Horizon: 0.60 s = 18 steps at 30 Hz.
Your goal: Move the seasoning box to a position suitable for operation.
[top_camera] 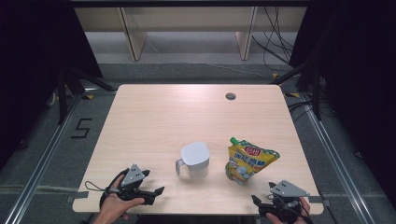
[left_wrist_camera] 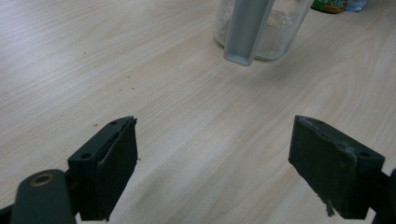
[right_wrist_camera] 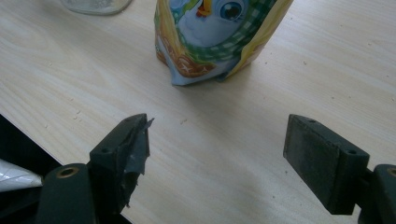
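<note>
A clear plastic pitcher with a white lid and a grey handle stands near the table's front middle; its handle faces the left gripper view. To its right stands a yellow pouch with a green cap, whose base appears in the right gripper view. My left gripper rests at the front left of the table, open, nothing between its jaws. My right gripper sits at the front right edge, open and empty, just short of the pouch.
The wooden table has a round cable hole at the back right. Dark curtains flank the table, and cables lie on the floor behind it. The table's front edge runs close to my right gripper.
</note>
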Tool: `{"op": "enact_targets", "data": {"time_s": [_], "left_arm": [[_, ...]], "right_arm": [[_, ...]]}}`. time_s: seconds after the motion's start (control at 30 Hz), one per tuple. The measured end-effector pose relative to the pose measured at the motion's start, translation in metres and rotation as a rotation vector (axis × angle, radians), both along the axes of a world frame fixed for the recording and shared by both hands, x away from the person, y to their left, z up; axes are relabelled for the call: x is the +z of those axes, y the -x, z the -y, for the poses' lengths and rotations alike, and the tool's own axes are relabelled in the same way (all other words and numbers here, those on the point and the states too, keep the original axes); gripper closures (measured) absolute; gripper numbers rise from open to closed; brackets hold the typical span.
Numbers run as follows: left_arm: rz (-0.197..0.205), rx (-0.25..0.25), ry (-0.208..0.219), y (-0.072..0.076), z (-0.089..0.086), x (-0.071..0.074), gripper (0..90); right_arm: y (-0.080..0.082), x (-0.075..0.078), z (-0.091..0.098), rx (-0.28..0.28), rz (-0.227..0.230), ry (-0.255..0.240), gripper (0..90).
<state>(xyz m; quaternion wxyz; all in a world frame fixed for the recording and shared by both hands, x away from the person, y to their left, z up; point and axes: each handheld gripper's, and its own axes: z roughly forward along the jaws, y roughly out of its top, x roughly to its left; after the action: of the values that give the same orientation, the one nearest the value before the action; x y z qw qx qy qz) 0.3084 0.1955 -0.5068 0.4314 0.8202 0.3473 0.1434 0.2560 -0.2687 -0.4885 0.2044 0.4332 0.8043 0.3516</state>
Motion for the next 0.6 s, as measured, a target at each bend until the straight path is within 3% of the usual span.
{"op": "enact_targets", "data": {"time_s": [0.1,0.13,0.27,0.43,0.47,0.5,0.6], "left_arm": [[0.004,0.009,0.002,-0.0001,0.0005,-0.0003,15.0],[-0.013,0.022,0.012,0.0007,0.0013,-0.0007,15.0],[0.0,0.028,0.028,0.0004,0.0023,-0.0015,15.1],[0.005,0.012,0.006,-0.0009,0.0,0.0018,15.9],[-0.026,0.038,0.088,-0.0001,0.0035,0.0023,16.8],[-0.025,0.026,0.068,-0.0006,0.0026,0.0038,17.6],[-0.006,0.016,0.063,-0.0022,0.0067,0.0057,19.3]], "right_arm": [[-0.0001,0.0001,0.0001,0.001,0.0,0.001,23.5],[-0.0001,0.0,0.0,0.002,0.0,0.001,23.6],[-0.0004,0.0004,0.0002,0.013,0.004,0.007,23.5],[-0.0002,0.0003,0.0001,0.01,0.0,0.0,23.6],[0.0,0.001,-0.0001,0.005,0.009,0.006,23.7],[0.0,0.001,-0.0001,0.006,0.011,0.007,23.7],[0.0001,0.0009,-0.0005,0.0,0.006,0.007,23.7]]}}
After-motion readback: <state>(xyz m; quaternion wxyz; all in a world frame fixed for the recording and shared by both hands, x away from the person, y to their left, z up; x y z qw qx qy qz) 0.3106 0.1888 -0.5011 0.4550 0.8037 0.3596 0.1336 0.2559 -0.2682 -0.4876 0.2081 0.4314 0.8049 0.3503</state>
